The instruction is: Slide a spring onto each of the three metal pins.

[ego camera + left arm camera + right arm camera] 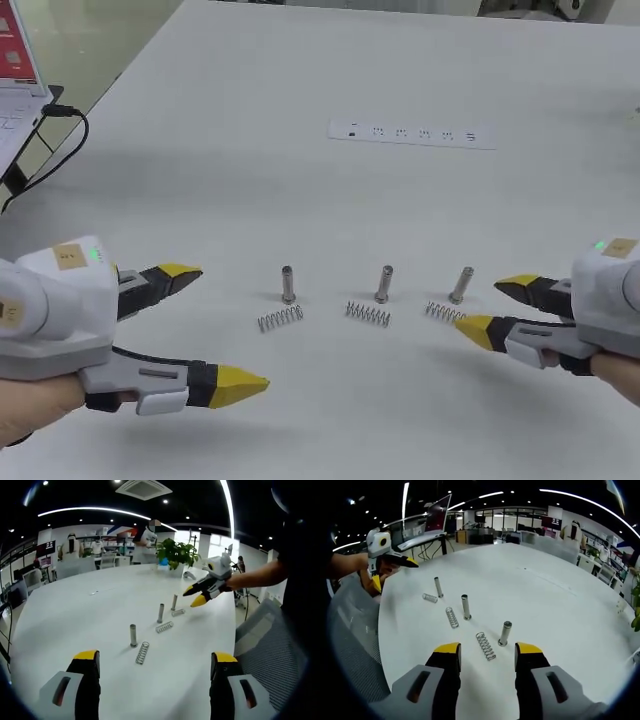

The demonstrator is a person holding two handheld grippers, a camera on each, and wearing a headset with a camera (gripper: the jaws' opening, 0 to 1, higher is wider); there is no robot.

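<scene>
Three short metal pins stand upright in a row on the white table: left (288, 284), middle (384, 284), right (462, 284). A spring lies flat in front of each: (280, 318), (367, 314), (444, 313). My left gripper (215, 328) is open and empty, left of the row. In its own view its jaws (155, 657) point at the nearest pin (133, 635) and spring (142, 652). My right gripper (495, 307) is open and empty, just right of the right spring. Its jaws (487, 650) frame the nearest spring (485, 645) and pin (505, 633).
A white power strip (412, 134) lies on the table beyond the pins. A laptop (15, 70) and a black cable (60, 140) sit at the far left edge. A potted plant (175, 555) stands past the table's end, with people in the background.
</scene>
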